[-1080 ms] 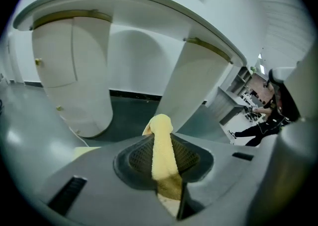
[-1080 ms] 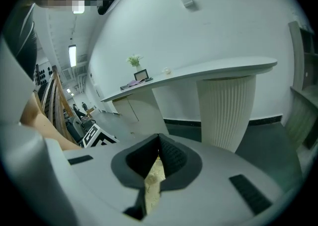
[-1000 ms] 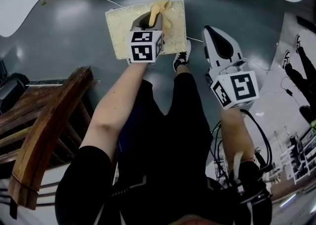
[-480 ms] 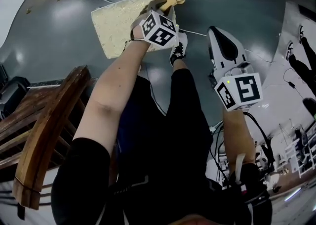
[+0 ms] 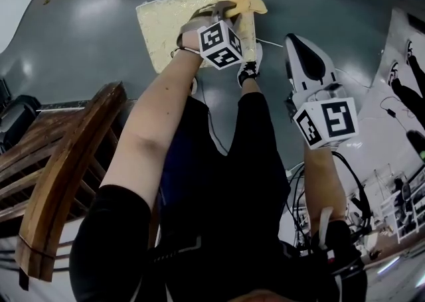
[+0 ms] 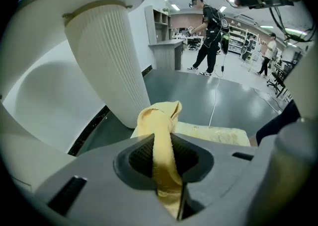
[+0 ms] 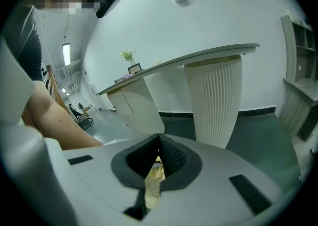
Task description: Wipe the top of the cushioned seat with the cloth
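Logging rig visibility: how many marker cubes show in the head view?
2 marker cubes: one on the left gripper above the cushioned seat, the other on the right gripper.

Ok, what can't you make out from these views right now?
Head view: where the cloth meets the cushioned seat, hidden under the left gripper.
Left gripper view: most of the seat, behind the gripper's body.
Right gripper view: the pale patch past the right gripper, jaws shut, too small to name.
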